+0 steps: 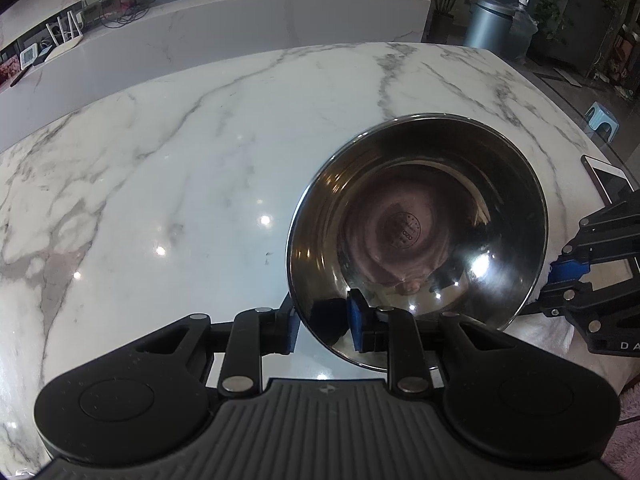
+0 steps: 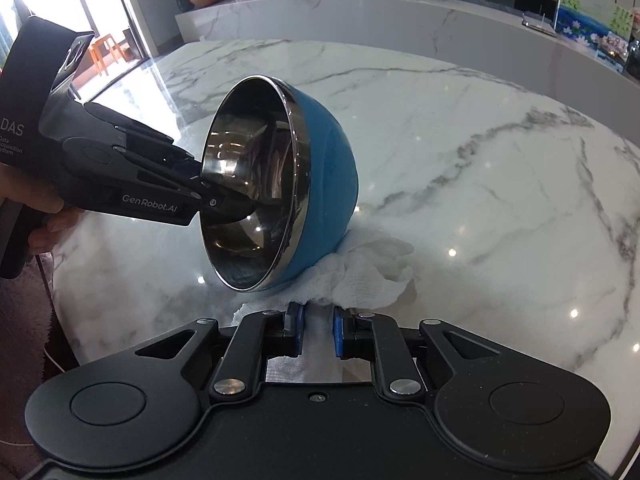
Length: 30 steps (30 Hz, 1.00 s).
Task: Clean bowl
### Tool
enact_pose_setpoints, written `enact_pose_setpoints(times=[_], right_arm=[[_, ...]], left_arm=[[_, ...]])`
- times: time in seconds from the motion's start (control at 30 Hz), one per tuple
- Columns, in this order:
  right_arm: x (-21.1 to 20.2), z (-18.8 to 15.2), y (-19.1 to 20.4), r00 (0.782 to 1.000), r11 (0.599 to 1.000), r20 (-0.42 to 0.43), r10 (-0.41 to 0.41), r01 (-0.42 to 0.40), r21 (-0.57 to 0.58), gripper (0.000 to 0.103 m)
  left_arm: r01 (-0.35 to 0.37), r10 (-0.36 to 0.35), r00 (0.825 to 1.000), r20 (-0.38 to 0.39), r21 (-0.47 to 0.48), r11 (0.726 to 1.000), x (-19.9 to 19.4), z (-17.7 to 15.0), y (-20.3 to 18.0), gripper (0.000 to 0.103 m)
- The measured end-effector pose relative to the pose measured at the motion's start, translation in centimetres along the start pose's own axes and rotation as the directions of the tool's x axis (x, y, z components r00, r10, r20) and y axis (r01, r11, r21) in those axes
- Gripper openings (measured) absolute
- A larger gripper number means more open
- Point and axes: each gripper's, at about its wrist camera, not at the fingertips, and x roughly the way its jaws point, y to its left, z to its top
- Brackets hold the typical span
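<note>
Steel-lined and blue on the outside, the bowl [image 2: 280,184] is tipped on its side above the marble table [image 2: 480,140], its mouth turned toward the left gripper [image 1: 324,330], which is pinching the near rim: one blue pad inside the bowl, the other outside, as the left wrist view shows plainly. The person's hand [image 2: 48,224] holds that tool from the left of the right wrist view.

The right gripper [image 2: 316,332] has its jaws drawn in on a white cloth [image 2: 360,276] (bunched, soft, a little crumpled), a strip of which runs back between the pads. The cloth lies just ahead of this gripper and touches the lower blue outer wall of the bowl.

That is the relation the coming move turns on: the bowl sits up and to the left of the cloth, its round flank facing the right gripper, its open side facing away toward the left one. My judgement is that the outer shell is being wiped; reaching the steel interior would mean carrying the cloth round the rim.
</note>
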Motion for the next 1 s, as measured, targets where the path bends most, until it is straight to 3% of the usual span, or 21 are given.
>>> enact_pose_setpoints(times=[0.2,0.37,0.7,1.0], right_arm=[[-0.2,0.0,0.0,1.0,1.0,0.001,0.01,-0.01,-0.011,0.013],[0.1,-0.2,-0.2,1.0,0.999,-0.008,0.027,-0.027,-0.026,0.013],[0.2,0.0,-0.2,0.999,0.999,0.002,0.039,-0.039,-0.025,0.013],[0.4,0.0,-0.4,1.0,0.999,-0.014,0.025,-0.025,-0.033,0.013]], left_arm=[[0.001,0.0,1.0,-0.018,0.076,0.997,0.1,0.0,-0.5,0.029],[-0.038,0.039,0.999,-0.001,0.212,0.977,0.0,0.1,-1.5,0.034],[-0.068,0.069,0.998,0.004,0.2,0.977,0.5,0.4,-1.9,0.04],[-0.079,0.079,0.997,0.013,0.301,0.95,-0.1,0.6,-2.4,0.03]])
